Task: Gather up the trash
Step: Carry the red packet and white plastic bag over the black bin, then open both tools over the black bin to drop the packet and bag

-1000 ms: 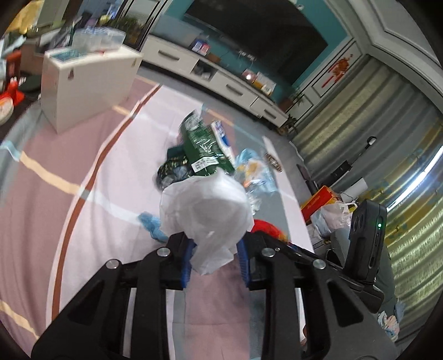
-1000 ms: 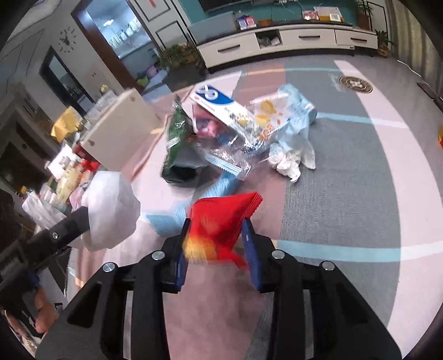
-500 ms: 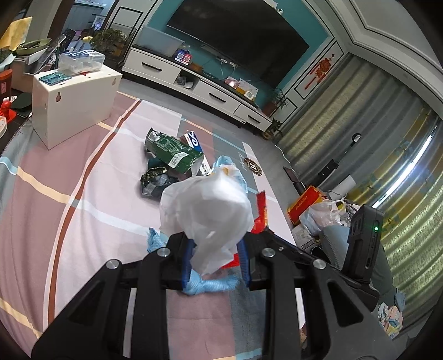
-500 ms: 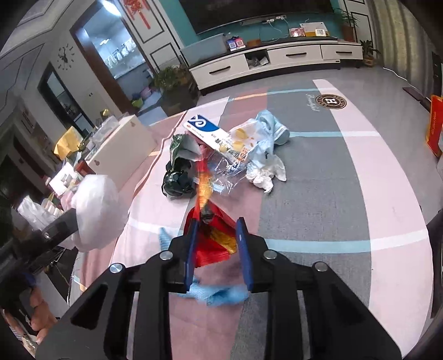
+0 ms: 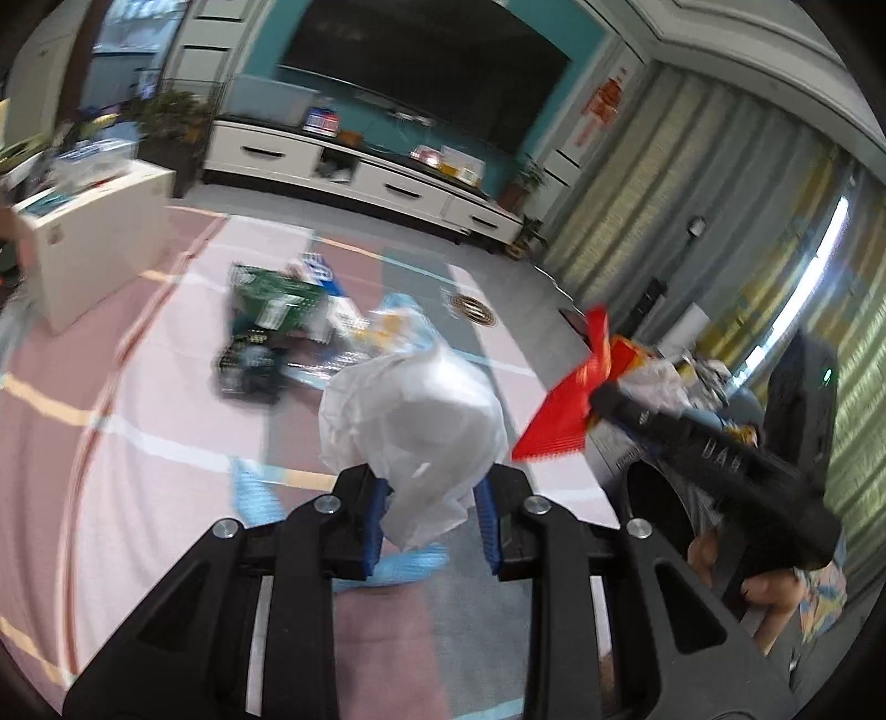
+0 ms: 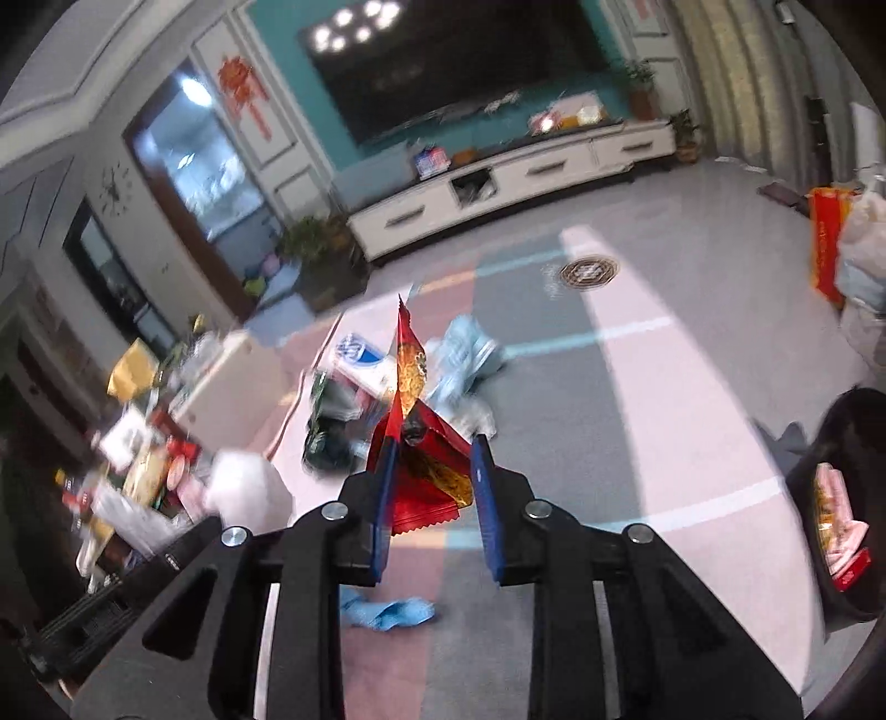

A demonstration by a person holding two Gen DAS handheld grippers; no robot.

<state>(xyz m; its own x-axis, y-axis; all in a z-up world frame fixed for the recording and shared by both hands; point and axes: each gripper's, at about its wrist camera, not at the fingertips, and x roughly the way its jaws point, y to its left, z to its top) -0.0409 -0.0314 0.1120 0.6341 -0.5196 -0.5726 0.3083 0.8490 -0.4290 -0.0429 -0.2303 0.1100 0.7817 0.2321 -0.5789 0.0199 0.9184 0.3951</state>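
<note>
right gripper (image 6: 431,501) clamped on a red snack wrapper (image 6: 423,471), raised above striped carpet (image 6: 653,399). blue crumpled scrap (image 6: 387,612) on the floor below. blurred litter pile (image 6: 354,404) beyond. black bin (image 6: 847,498) at right, holding wrappers.

teal wall (image 5: 266,50), striped carpet (image 5: 166,387)

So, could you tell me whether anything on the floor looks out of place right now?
Yes: a heap of wrappers lies strewn mid-rug, and a crumpled blue piece sits apart from it, just in front of the grippers. Motion blur hides finer detail.
</note>
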